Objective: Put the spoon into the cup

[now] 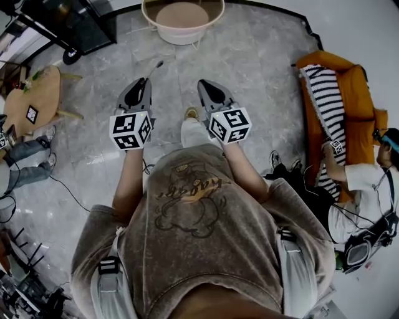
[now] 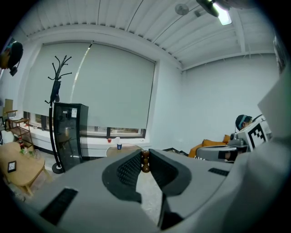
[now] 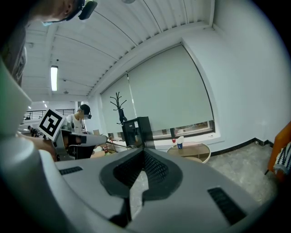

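The slim spoon with a brown knobbed wooden end [image 2: 145, 161] is grasped by the left tool [image 1: 145, 82], well apart from the round pale wooden surface [image 1: 182, 15] ahead. It could twist or slip out if jolted in carrying. The right tool [image 1: 204, 84] is clenched on nothing

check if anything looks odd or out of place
Nothing spilled or broken. Only oddity: the left hand-held gripper grips a spoon out over the floor, not over a work surface. The right hand-held gripper is shut and empty.
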A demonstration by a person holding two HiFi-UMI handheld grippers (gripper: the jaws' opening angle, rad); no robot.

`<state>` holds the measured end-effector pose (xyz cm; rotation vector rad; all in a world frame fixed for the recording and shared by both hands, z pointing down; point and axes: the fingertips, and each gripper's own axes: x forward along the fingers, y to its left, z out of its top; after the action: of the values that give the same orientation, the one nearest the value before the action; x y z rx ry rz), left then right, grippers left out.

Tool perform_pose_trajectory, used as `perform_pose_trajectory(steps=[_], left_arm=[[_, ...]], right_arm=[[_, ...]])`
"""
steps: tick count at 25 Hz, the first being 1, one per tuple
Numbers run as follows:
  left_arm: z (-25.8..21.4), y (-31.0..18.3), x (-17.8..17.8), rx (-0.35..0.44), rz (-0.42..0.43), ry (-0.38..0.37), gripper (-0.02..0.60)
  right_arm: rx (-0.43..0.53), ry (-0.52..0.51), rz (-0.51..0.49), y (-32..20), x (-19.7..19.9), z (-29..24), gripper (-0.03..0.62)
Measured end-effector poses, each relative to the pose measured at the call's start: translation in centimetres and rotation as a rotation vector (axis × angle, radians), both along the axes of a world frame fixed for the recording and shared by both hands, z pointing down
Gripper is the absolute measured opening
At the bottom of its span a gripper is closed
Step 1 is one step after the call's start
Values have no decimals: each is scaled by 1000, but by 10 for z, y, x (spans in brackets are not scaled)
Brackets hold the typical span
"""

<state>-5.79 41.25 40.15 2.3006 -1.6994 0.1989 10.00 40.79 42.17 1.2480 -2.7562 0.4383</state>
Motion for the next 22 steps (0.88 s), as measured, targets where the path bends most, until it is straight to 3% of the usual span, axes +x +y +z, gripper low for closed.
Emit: perform_pose_trajectory(steps=[22], left_arm=[[-5,-151,19,-16,-89,-1,60]], right_arm=[[0,-1,-77,-170,22,-12,14]])
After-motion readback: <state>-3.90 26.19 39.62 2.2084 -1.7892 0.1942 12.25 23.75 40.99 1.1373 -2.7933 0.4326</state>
